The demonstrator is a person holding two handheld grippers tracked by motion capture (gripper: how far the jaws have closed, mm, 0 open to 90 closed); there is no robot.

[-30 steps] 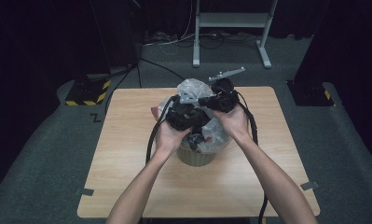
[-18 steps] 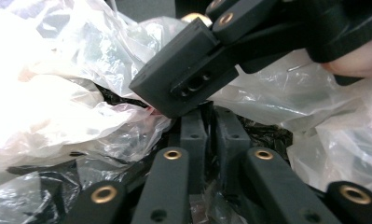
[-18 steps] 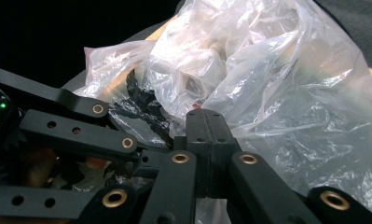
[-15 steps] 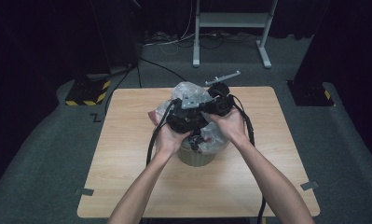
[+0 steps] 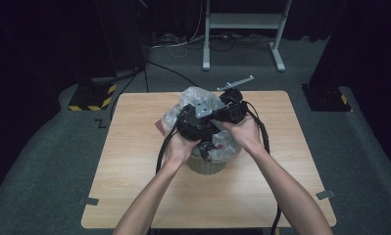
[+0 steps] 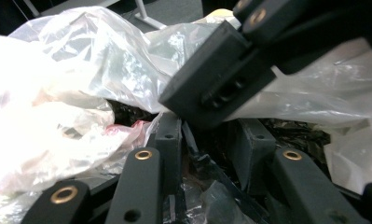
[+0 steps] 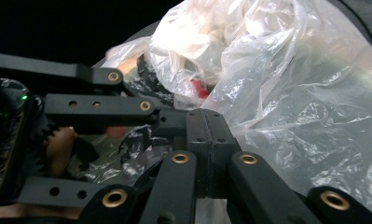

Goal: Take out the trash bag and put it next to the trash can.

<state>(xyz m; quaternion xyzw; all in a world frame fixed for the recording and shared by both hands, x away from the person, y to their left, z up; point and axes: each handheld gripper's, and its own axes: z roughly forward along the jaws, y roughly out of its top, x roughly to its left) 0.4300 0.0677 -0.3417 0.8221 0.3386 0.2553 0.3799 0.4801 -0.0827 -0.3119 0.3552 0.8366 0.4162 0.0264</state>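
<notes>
A clear plastic bag (image 5: 193, 96) bulges out of a small olive bin (image 5: 207, 165) at the middle of the wooden table (image 5: 134, 147). Both hands hold the grippers right over it, close together. My left gripper (image 6: 209, 140) is open, its two fingers (image 6: 168, 137) standing astride dark crinkled film inside the bag (image 6: 81, 70). Just above that gap lie the closed jaws of my right gripper (image 6: 211, 84). In its own view the right gripper (image 7: 206, 122) is shut, its pads pressed together with the bag's film (image 7: 291, 93) at its tip. Something red (image 7: 197, 87) shows through the plastic.
Bare tabletop lies on every side of the bin. Black cables trail from both grippers back along the forearms. Beyond the table's far edge stand a grey metal frame (image 5: 242, 29) and a yellow-and-black striped block (image 5: 92, 95) on the carpet.
The two hands have drawn a little closer together over the bin, and the right gripper now lies across the left one's open jaws. The bag's top has shifted slightly.
</notes>
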